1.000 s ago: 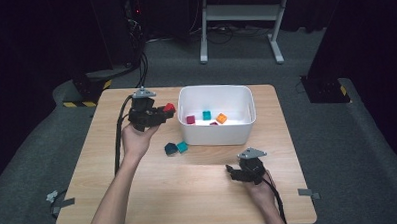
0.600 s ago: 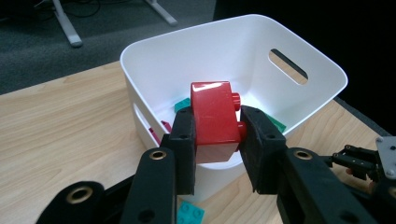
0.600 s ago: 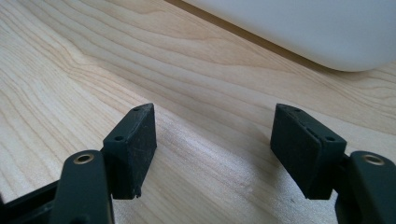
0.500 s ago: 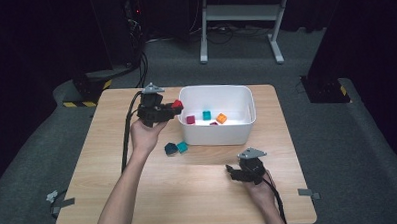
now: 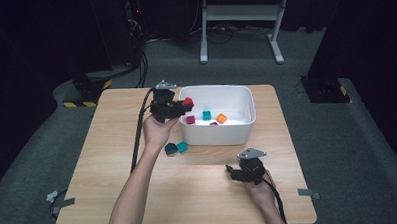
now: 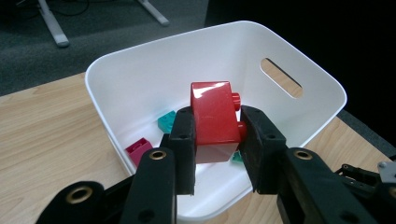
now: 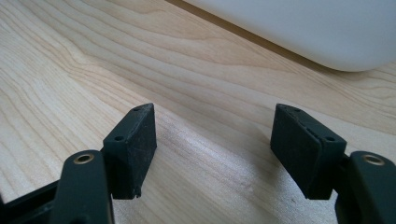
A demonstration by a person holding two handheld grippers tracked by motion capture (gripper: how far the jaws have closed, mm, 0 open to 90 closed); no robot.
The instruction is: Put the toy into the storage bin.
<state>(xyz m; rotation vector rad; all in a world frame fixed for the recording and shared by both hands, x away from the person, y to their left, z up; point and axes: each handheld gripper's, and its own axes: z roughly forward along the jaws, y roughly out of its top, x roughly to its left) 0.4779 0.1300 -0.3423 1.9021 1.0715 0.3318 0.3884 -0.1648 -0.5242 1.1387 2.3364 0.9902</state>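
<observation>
So there's a light wooden table with a white plastic bin on it, rounded corners, slot handle in the end wall. The left gripper is clamped on a glossy red block, chunky, with round studs poking out one side, and it's held up just over the bin's near rim. The right gripper rests low on the table by the bin, jaws wide with nothing between them. Inside the bin: a magenta block, a teal one, an orange one. Two more blocks, dark and teal, sit outside touching each other.
</observation>
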